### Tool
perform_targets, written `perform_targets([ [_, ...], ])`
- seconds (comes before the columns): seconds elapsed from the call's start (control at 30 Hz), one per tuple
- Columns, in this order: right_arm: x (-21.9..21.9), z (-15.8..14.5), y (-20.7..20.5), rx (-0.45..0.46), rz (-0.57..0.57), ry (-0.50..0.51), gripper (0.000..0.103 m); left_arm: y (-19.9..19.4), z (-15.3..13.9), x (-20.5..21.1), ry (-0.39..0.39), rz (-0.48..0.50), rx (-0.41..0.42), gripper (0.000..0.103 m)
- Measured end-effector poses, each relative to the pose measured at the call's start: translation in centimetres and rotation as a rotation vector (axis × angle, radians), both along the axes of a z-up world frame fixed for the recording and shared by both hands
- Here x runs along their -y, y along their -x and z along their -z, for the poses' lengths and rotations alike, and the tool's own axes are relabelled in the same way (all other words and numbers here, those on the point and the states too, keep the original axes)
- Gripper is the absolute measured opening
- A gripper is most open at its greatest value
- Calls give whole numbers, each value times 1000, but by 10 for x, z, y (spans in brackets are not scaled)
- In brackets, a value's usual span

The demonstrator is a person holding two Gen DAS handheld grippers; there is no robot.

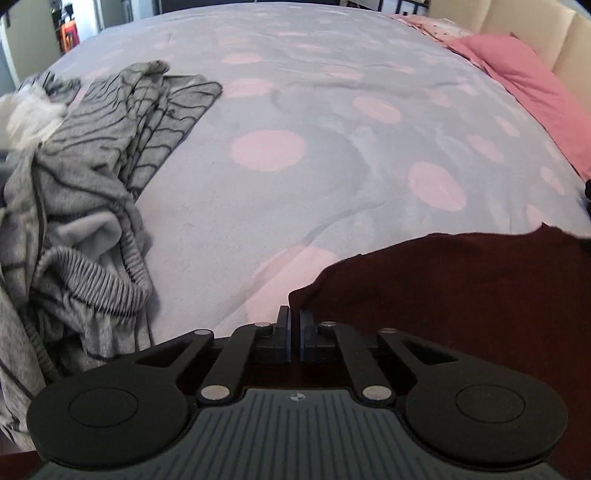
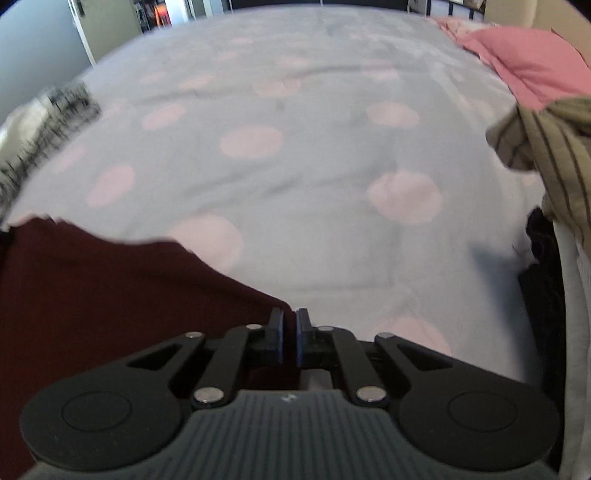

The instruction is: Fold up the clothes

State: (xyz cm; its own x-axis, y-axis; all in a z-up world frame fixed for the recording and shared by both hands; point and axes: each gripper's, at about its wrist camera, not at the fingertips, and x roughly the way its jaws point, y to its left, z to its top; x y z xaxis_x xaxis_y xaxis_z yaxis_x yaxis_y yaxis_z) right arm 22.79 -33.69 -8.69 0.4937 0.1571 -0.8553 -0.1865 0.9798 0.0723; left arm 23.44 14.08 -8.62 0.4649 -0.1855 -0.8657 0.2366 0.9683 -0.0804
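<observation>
Two grippers share one dark maroon garment (image 1: 461, 295), each pinching a near corner of it. Left gripper (image 1: 295, 325): jaws narrow, nearly touching, w/ the garment's left corner caught betw. them; cloth spreads right from there across the near-right of the left wrist view, its far edge running up toward the right margin. Right gripper (image 2: 290, 328): jaws narrow too, clamped on the garment's right corner; in the right wrist view the cloth fills the near-left and its edge climbs leftward to the left margin. Garment hangs stretched betw. the two grippers at the near edge of the bed; whether its lower part touches the cover can't be told.

Bed cover (image 1: 314, 92) is pale lilac-grey w/ big pink dots, mildly wrinkled, and takes up most of both views. Left side: a rumpled heap of grey clothes (image 1: 92, 184) w/ thin dark stripes, ribbed cuff or waistband showing near; something white & fluffy (image 1: 33, 114) at its far-left end, blurred. Same heap appears smeared at the left margin of the right wrist view. Far right: pink pillow (image 1: 535, 92) against a cream padded headboard (image 1: 524, 29). Right margin of the right wrist view: an olive striped garment (image 2: 554, 147) atop a stack w/ dark and white cloth under it. Doorway & wall at far left, out of focus.
</observation>
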Motion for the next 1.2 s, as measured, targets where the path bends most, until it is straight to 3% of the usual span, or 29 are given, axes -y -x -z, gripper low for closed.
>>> perform_targets([
  [0.07,0,0,0,4,-9,-21,23,-1,-3,2,14,7,-6,5],
  [0.1,1,-4,0,23,-3,-32,40,-1,-7,1,24,5,4,10],
  [0.13,3,-8,0,41,2,-42,49,-1,-11,1,35,4,17,23],
  [0.17,4,-13,0,61,3,-59,49,-1,-15,-1,51,6,38,37],
  [0.2,5,-19,-1,77,1,-77,49,-1,-20,-2,66,8,59,41],
  [0.3,1,-26,-8,97,-25,-118,49,-6,-30,0,115,38,96,45],
  [0.43,-17,-16,-22,75,-93,-137,49,-19,-24,23,104,127,97,48],
  [0.6,-35,8,-39,2,-145,-150,46,-32,2,43,94,184,7,43],
  [0.67,-42,17,-43,-16,-163,-151,44,-29,8,46,75,190,9,40],
  [0.7,-43,19,-42,-14,-171,-148,40,-27,9,47,59,189,19,36],
  [0.8,-48,20,-35,-20,-217,-153,13,-16,9,51,30,193,67,12],
  [0.9,-57,15,-22,24,-276,-83,5,0,7,56,2,210,127,7],
  [1.1,-76,-5,-3,201,-309,91,4,8,-7,46,0,133,214,6],
  [1.2,-87,-15,-10,236,-315,126,4,2,-17,41,3,100,234,6],
])
